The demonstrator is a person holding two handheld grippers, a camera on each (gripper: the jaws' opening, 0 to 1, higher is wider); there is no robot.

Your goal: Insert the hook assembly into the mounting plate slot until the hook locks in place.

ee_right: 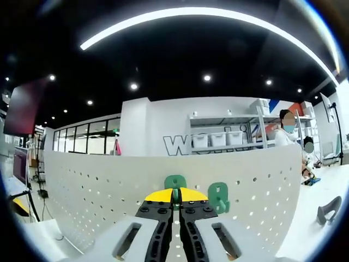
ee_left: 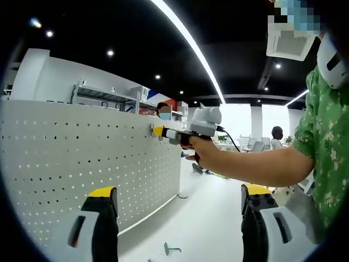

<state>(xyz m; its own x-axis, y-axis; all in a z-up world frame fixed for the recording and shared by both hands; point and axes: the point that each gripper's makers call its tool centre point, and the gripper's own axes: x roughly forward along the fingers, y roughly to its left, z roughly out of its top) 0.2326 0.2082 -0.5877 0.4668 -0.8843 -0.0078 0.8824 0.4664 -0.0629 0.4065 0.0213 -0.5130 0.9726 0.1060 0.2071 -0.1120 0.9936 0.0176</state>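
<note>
The white perforated metal mounting plate (ee_right: 109,185) stands upright on the white surface (ee_left: 202,218), its face dotted with rows of small round holes.

In the right gripper view, the right hand-held gripper (ee_right: 175,197) is pressed up to the plate, its yellow-tipped black jaws clenched on a green plastic hook assembly (ee_right: 175,183) whose rounded top sits against the plate face just above the jaw tips. Whether it is fully seated in a slot cannot be told. A 2nd green plastic hook (ee_right: 218,197) hangs on the plate just to the right of the held one, apart from the jaws.

In the left gripper view, the left hand-held gripper (ee_left: 180,199) is released, its 2 jaws spread wide with nothing between them, held back from the plate's lower part. The right hand-held gripper appears there too, gripped by a person's hand (ee_left: 197,146), with its yellow tip touching the plate near the plate's upper right end. A small grey metal bracket (ee_left: 171,249) lies on the surface near the foot of the plate, between the left jaws.

Beyond the plate, grey metal shelving with white bins (ee_right: 223,139) stands against a white wall.
</note>
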